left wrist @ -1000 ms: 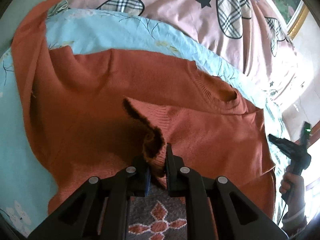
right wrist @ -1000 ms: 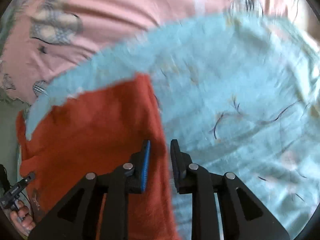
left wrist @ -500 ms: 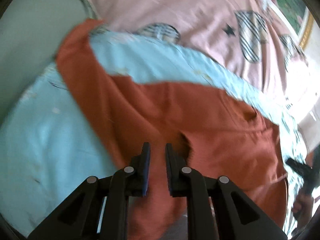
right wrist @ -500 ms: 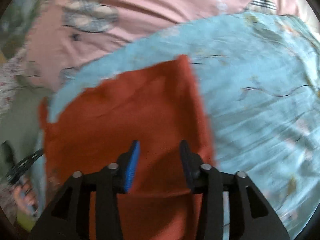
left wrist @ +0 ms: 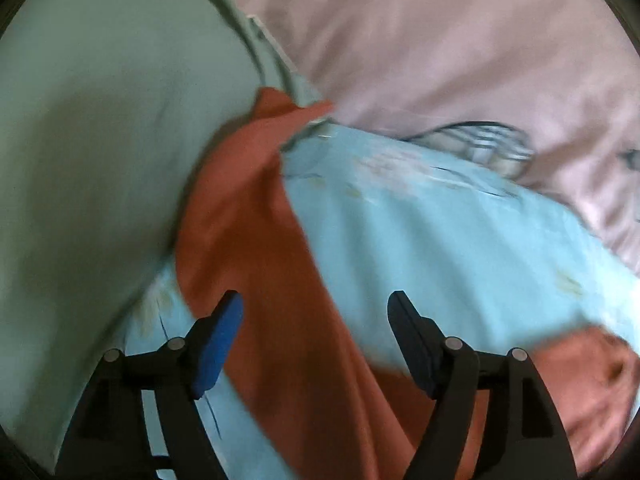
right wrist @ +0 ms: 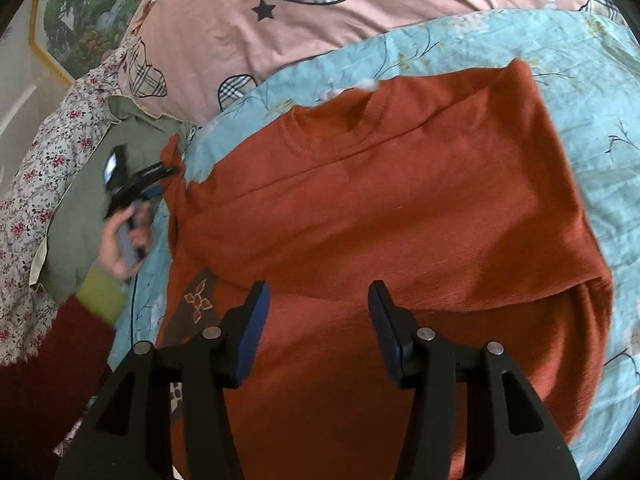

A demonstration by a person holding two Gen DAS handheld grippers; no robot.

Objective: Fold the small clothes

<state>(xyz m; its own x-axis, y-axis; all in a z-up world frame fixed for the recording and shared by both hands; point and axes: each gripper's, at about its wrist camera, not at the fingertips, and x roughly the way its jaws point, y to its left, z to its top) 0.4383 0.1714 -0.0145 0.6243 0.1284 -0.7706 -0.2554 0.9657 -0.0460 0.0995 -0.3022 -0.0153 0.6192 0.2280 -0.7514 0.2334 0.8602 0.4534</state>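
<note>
Right wrist view shows the sweater [right wrist: 400, 208] filling the middle of the frame, flat on the blue sheet [right wrist: 600, 92], neckline toward the top, one side already folded in along a straight crease. A second ago the left gripper [left wrist: 316, 336] pinched a cuff over the body; now its jaws stand wide apart with nothing between them, so that sleeve has been laid down and let go. It has swung out to the other sleeve [left wrist: 256, 208], which runs up the middle of the left wrist view toward the green pillow [left wrist: 100, 140]. The right gripper [right wrist: 318, 324] has also spread its jaws and hovers over the hem, holding nothing. The remaining sleeve looks next to fold.
</note>
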